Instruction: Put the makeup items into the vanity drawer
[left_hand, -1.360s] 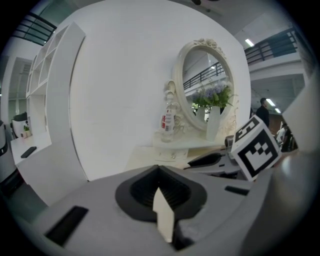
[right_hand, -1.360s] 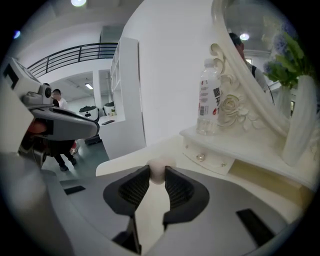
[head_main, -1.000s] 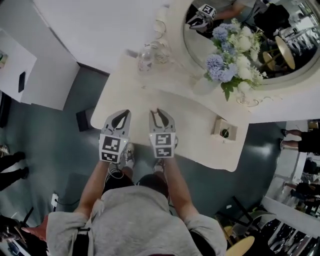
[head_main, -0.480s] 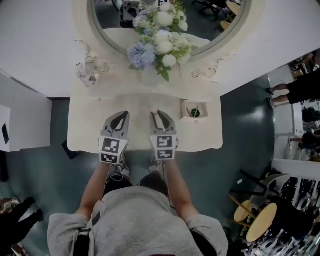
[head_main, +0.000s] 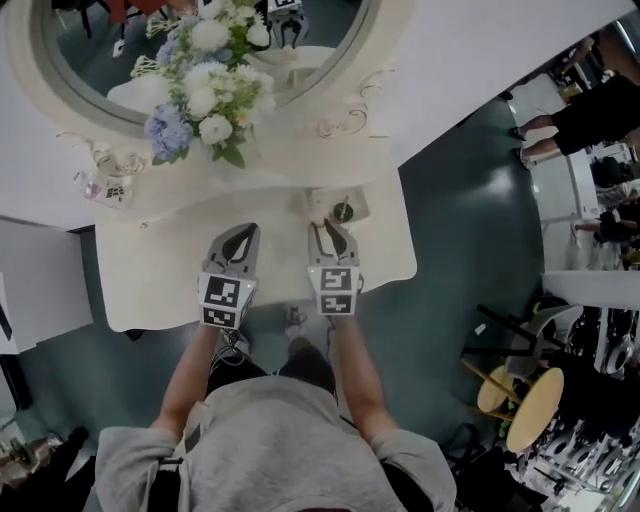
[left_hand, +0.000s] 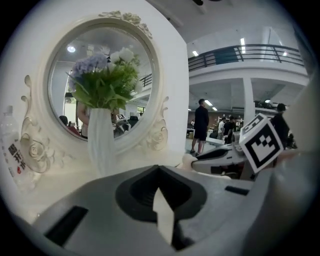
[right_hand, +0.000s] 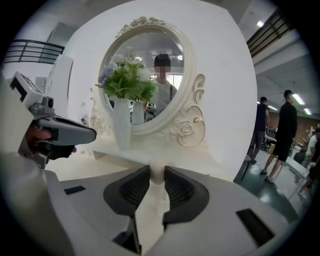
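- Head view: both grippers sit low over the table (head_main: 150, 290) near its front edge, probably staged for the drawer. No drawer shows.
- Left gripper (head_main: 243, 232): jaws pressed together, empty.
- Right gripper (head_main: 331, 228): jaws narrowly apart, seemingly pinching 1 small pale pink item (right_hand: 156, 176), likely for stowing.
- Counts: 2 grippers, 1 mirror (head_main: 90, 50), 1 vase (left_hand: 101, 140), 1 small box (head_main: 322, 203) just ahead of the right jaws, and glass bottles (head_main: 108, 180) at back left, number unclear.

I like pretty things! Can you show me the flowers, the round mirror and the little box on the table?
flowers (head_main: 205, 75), head view, middle of the bunch.
round mirror (right_hand: 147, 22), right gripper view, carved top of its frame.
little box (head_main: 360, 203), head view, its pale rim.
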